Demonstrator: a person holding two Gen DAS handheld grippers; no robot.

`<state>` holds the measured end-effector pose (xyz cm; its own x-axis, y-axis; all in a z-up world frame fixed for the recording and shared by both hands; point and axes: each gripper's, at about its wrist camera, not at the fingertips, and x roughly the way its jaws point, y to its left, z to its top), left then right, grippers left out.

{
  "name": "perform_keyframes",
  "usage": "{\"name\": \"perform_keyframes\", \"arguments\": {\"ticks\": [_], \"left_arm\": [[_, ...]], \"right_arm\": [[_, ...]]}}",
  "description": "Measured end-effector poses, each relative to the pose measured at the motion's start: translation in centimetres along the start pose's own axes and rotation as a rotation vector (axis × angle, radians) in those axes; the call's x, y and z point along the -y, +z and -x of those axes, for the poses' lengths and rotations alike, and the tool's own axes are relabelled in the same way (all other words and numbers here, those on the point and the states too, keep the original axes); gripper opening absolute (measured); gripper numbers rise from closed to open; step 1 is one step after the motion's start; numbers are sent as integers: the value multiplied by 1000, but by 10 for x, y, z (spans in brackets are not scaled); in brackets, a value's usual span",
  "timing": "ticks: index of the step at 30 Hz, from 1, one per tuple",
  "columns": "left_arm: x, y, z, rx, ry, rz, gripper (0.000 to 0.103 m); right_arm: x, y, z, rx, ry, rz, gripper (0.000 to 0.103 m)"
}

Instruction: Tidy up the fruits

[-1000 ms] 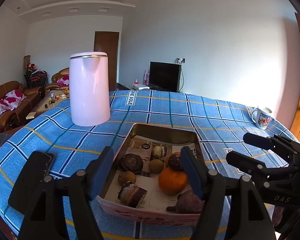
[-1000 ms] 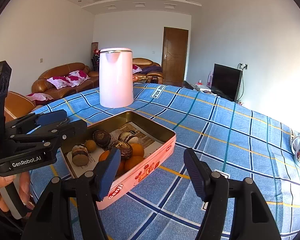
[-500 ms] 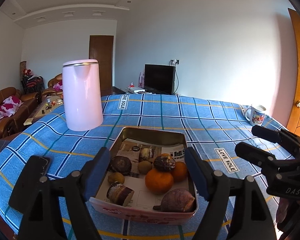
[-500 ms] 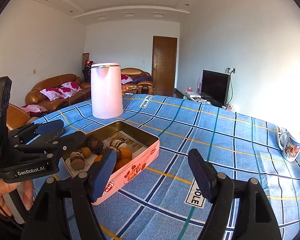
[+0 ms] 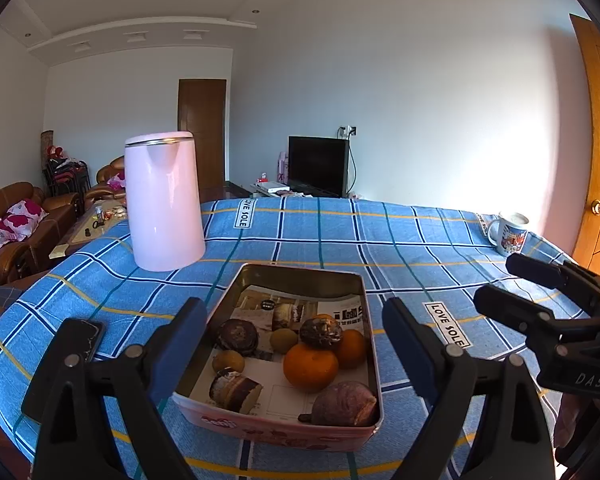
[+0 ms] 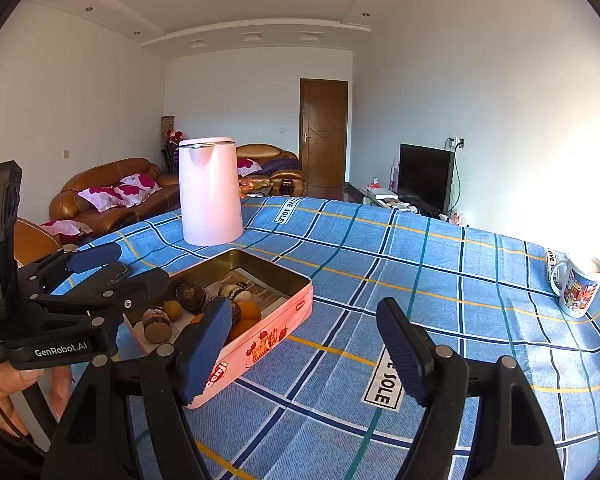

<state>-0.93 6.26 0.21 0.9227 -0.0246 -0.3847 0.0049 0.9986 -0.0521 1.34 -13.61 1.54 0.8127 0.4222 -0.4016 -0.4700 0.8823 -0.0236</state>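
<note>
A pink tin box (image 5: pixel 364 284) lined with newspaper sits on the blue checked tablecloth and holds several fruits: an orange (image 5: pixel 310 366), a second orange (image 5: pixel 352 347), dark round fruits (image 5: pixel 237 336), a purple one (image 5: pixel 345 404) and small brown ones. My left gripper (image 5: pixel 296 344) is open and empty, above the near end of the tin. My right gripper (image 6: pixel 304 350) is open and empty, to the right of the tin (image 6: pixel 260 340); it also shows at the right edge of the left wrist view (image 5: pixel 540 296).
A tall pink kettle (image 5: pixel 162 204) stands behind the tin at the left. A printed mug (image 5: pixel 508 234) stands at the far right table edge. A dark phone (image 5: pixel 85 338) lies left of the tin. Sofas, a TV and doors are beyond the table.
Both grippers have pulled back and risen from the tin, so it looks smaller and farther away. Both stay open and empty. The fruits have not moved.
</note>
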Motion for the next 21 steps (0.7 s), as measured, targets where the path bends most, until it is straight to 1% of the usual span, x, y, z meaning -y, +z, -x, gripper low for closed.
{"name": "perform_keyframes", "arguments": {"ticks": [4,8,14,21], "left_arm": [[1,-1,0,-3,-3,-2,92],[4,0,1,0,3,-9,98],[6,2,3,4,9,-15,102],[11,1,0,-17,-4,-21,102]], "right_arm": [[1,-1,0,-1,-1,-2,76],[2,-1,1,1,-2,-5,76],[6,-1,6,10,-8,-15,76],[12,-3,9,14,-14,-27,77]]}}
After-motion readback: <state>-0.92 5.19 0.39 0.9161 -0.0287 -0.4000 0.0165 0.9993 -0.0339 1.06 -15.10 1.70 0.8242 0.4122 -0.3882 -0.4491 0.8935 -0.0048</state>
